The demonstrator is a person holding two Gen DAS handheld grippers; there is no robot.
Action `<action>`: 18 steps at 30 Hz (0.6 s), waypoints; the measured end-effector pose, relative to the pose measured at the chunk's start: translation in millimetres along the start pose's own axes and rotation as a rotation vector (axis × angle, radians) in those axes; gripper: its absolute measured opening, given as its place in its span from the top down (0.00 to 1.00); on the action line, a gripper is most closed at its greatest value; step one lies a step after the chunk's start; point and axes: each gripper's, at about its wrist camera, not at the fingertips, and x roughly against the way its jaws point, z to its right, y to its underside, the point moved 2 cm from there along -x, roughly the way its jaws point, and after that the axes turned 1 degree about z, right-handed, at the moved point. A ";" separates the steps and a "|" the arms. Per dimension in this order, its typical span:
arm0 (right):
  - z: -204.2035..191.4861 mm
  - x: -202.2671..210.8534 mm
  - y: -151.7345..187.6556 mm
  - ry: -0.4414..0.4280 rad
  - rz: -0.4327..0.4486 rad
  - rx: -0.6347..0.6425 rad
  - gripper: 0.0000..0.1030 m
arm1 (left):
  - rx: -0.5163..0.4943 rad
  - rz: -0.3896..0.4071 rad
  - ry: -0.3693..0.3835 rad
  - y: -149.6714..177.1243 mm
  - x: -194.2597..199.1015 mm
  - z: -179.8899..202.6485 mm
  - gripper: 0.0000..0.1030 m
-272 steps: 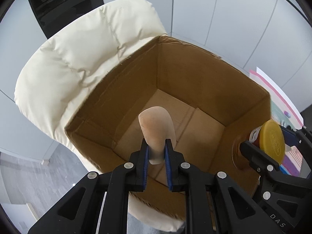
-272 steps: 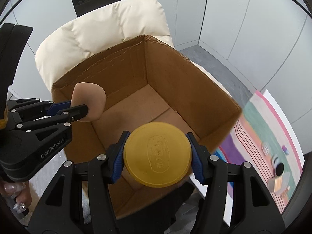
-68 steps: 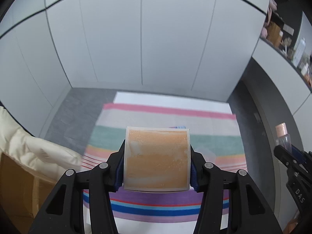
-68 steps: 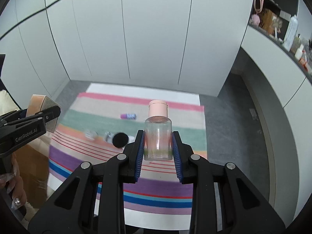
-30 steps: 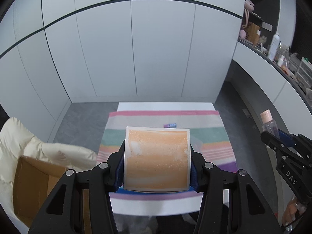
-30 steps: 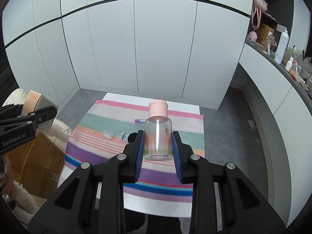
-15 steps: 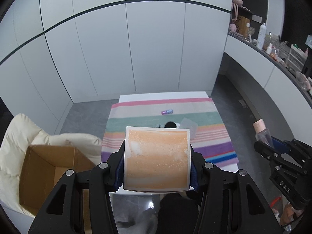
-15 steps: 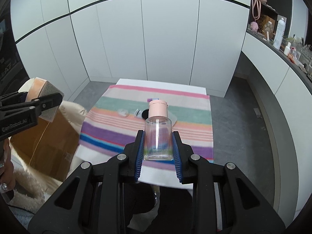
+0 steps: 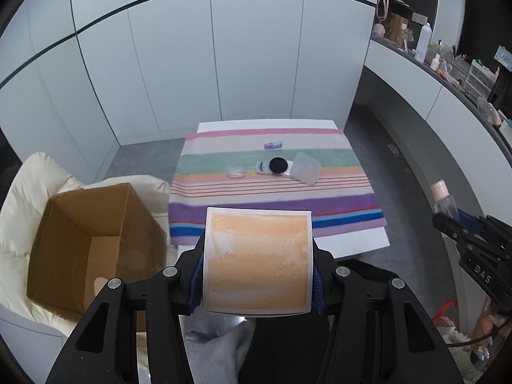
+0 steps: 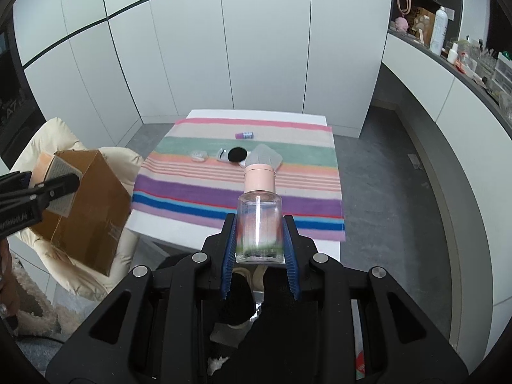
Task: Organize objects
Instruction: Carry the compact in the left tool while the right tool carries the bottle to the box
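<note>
Hidden or unclear: underside of the orange box, cut off by the left tongs; small clear items mid-cloth, too small to identify.

Left tongs: closed on the orange box, square, white-edged, mottled face, held in the air above the surface's near edge.

Right tongs: closed on a clear bottle, upright, pink cap, seemingly empty.

Surface: white, covered by a striped cloth. Near its far edge, a small purple vial; at centre, a black round lid beside a translucent container.

Left of the surface: open cardboard box on a cream cushioned chair.
</note>
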 end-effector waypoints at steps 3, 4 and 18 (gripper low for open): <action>-0.2 4.0 7.9 0.002 -0.008 0.005 0.72 | 0.010 0.008 -0.011 1.4 1.2 -4.4 0.49; -0.5 4.8 9.9 0.005 -0.010 0.008 0.72 | 0.010 0.012 -0.016 1.3 1.3 -5.2 0.49; -3.7 -10.6 10.6 0.019 -0.054 0.009 0.72 | 0.013 -0.017 -0.017 4.3 -15.7 -20.6 0.49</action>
